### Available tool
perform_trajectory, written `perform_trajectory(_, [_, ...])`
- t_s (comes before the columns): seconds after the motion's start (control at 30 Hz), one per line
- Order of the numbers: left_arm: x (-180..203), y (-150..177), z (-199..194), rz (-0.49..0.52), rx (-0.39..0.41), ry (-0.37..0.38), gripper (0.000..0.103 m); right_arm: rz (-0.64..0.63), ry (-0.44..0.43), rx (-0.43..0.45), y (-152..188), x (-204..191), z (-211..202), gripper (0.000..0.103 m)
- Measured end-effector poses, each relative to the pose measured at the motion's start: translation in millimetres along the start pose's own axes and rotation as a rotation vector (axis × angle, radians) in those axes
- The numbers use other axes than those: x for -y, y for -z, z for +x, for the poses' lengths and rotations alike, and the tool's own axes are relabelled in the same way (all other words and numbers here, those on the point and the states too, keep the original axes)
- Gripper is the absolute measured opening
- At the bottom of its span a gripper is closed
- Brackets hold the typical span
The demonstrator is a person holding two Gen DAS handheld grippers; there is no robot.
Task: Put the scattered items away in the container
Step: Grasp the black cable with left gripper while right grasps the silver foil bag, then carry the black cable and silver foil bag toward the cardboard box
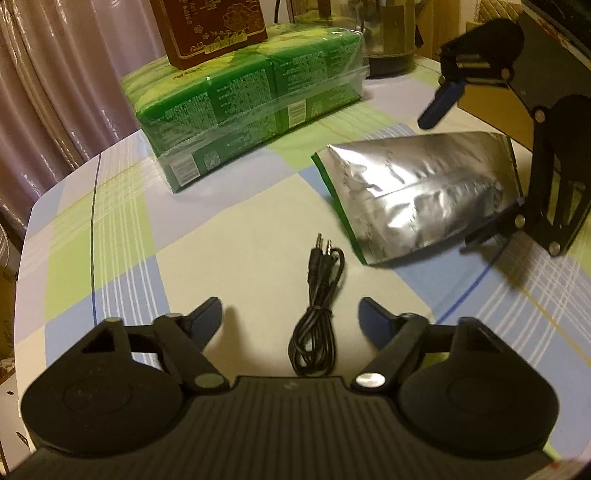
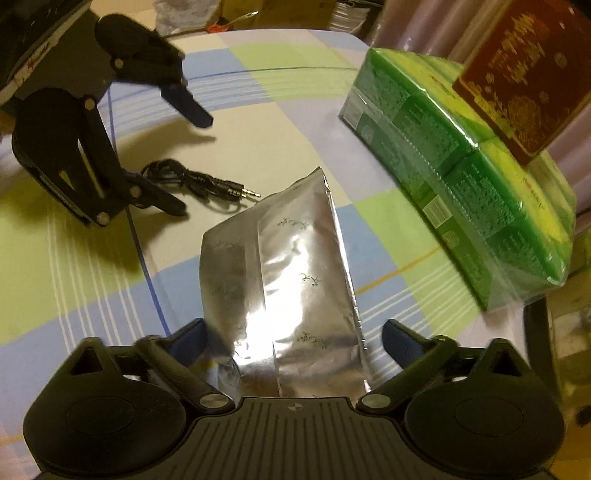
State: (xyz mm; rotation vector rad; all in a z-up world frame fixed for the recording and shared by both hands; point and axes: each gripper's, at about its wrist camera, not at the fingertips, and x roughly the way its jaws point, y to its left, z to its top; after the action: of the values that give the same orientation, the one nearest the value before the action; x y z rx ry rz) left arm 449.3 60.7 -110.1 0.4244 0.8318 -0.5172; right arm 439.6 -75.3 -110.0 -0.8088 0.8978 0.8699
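A coiled black audio cable with two jack plugs lies on the checked tablecloth, between the fingers of my left gripper, which stands open around it without touching. A silver foil pouch lies flat to its right. My right gripper straddles the pouch's near end, open; its left pad sits at the pouch's edge, while the right pad is clear of it. In the right wrist view, the cable lies under the left gripper. No container shows in either view.
A green plastic-wrapped multipack sits at the back of the table with a brown patterned box on top. A glass kettle stands behind it. Curtains hang at the left, past the table's rounded edge.
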Motion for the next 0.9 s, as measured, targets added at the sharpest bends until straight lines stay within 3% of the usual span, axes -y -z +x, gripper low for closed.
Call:
perform_trajectory(0.1, [-0.4,-4.2,0.0,-0.011,-0.005,0.023,0.047,0.014,-0.006,0.001,1.0,-1.2,1.7,0.081])
perform_trajectory(0.3, [5.4,-5.5,-3.1,-0.02,-0.029,0.026,0.016,0.062,-0.007,0.007,2.3,1.8,-2.8,0.063])
perform_trajectory(0.6, [35.5,11.8,-28.5,-0.049,-0.066,0.006,0.012,0.173,-0.021,-0.018,16.4,-23.3,-22.3,0.055])
perform_trajectory(0.9, [93.8,40.6,-86.7,-0.125,-0.069,0.051,0.011,0.449,-0.042,-0.013,60.6,-74.5,-73.6,0.055])
